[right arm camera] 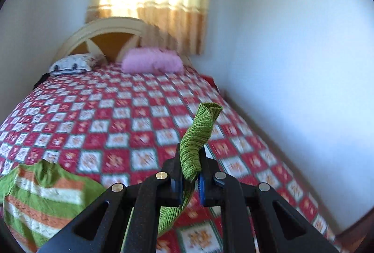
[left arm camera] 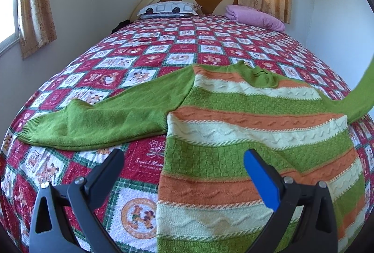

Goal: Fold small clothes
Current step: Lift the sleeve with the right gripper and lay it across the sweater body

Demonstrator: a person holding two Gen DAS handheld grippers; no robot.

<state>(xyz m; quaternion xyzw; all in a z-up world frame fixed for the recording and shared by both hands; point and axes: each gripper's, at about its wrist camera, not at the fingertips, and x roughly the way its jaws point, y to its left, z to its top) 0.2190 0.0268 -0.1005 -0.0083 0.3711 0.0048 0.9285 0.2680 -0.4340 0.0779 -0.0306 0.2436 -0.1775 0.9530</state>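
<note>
While the right gripper (right arm camera: 190,167) pinches the green cuff (right arm camera: 203,122) of one sleeve tight between its jaws and holds it up in the air, the striped sweater (left arm camera: 233,126) lies flat on the bed (left arm camera: 140,59), near the front edge. Its other sleeve (left arm camera: 93,119) is stretched out to the side on the checked cover. The left gripper (left arm camera: 184,159) hangs over the bottom of the sweater with its jaws wide apart and nothing in them.

I think the step now is to fold the lifted sleeve across the body of the sweater. To do it well, keep the pinch firm so the cuff does not slip. Carry it over the stripes, not too high, so the sweater does not drag. Lay it down straight and smooth. The empty gripper could press the body down to keep it from sliding.
</note>
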